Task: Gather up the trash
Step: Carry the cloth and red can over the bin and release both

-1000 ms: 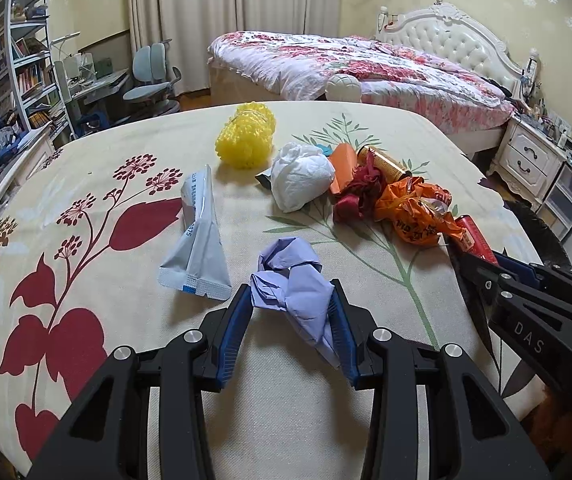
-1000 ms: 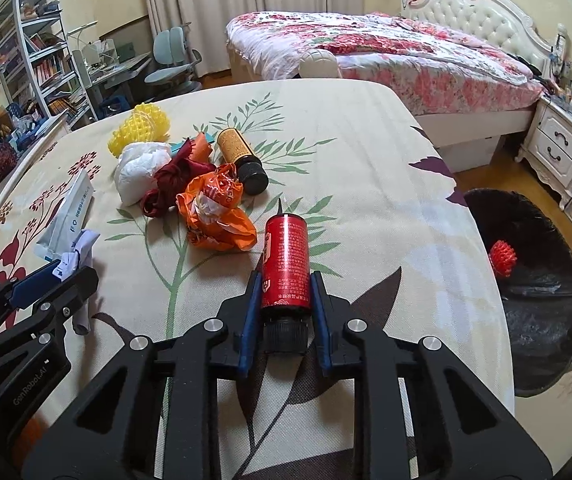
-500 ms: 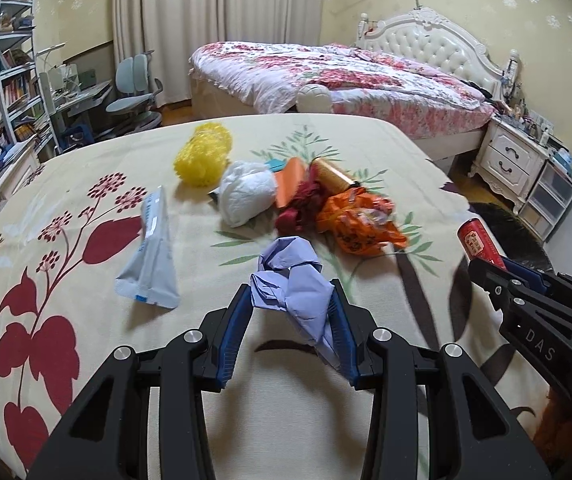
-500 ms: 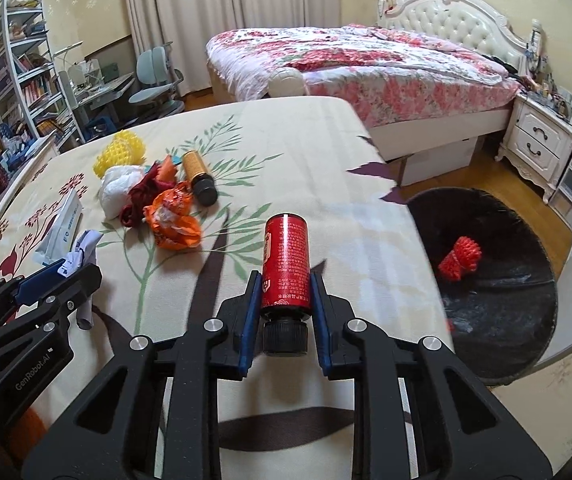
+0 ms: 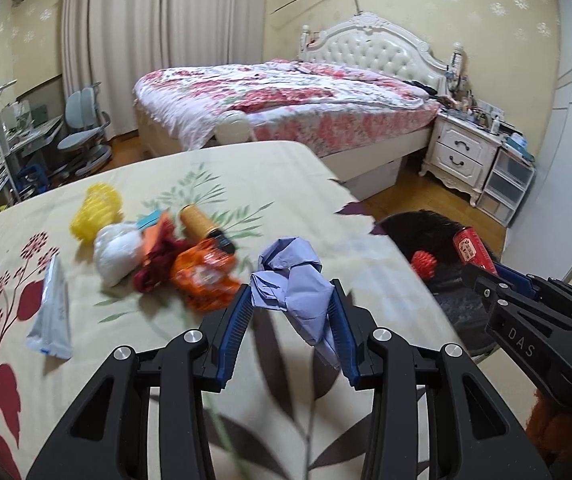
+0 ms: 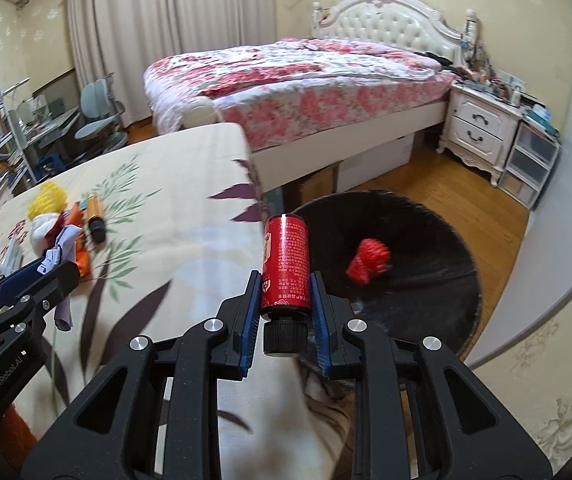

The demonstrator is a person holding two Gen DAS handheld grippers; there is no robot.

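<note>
Both tools swung binward; red bottle (image 6: 285,266) upright, cap down.

Leaf-print table (image 5: 286,184) — yellow net (image 5: 95,216), white bag (image 5: 115,250), orange wrapper (image 5: 203,276), grey pouch (image 5: 51,312).

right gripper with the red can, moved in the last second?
Yes. The right gripper, shut on the red cylindrical can, has swung right, off the floral table toward the black-lined bin.

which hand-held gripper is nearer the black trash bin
Right. The right hand-held gripper, holding the red can, is at the black trash bin; the left hand-held gripper is over the table.
</note>
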